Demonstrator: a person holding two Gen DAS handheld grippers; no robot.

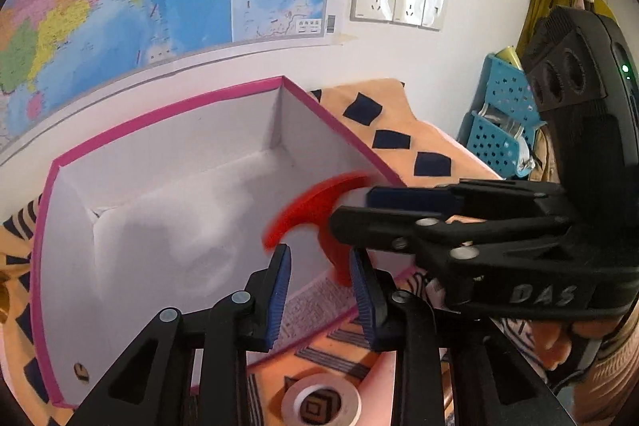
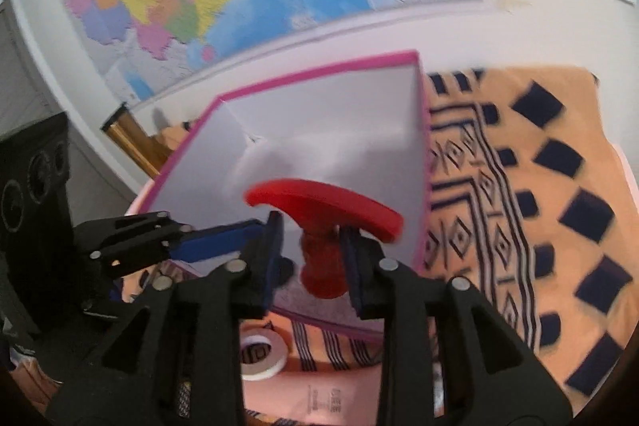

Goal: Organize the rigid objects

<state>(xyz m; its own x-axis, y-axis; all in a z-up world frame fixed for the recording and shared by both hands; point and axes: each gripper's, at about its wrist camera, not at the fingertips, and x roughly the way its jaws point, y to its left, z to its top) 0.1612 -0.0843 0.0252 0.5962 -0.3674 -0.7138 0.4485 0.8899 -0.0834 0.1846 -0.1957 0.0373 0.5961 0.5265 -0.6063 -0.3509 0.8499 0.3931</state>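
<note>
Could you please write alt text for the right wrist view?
The right gripper, jaws open, flanks the stem of a red T-shaped piece over an open pink-rimmed box. A tape roll lies below on patterned orange cloth.

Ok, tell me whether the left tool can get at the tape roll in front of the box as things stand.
Probably yes. The tape roll lies uncovered just below the left tool, whose jaws are empty; the right tool sits over the box, clear of it.

Red anchor-shaped piece (image 2: 323, 214) – white box (image 1: 167, 194) rimmed pink – orange cloth (image 2: 519, 186) with navy diamonds.
</note>
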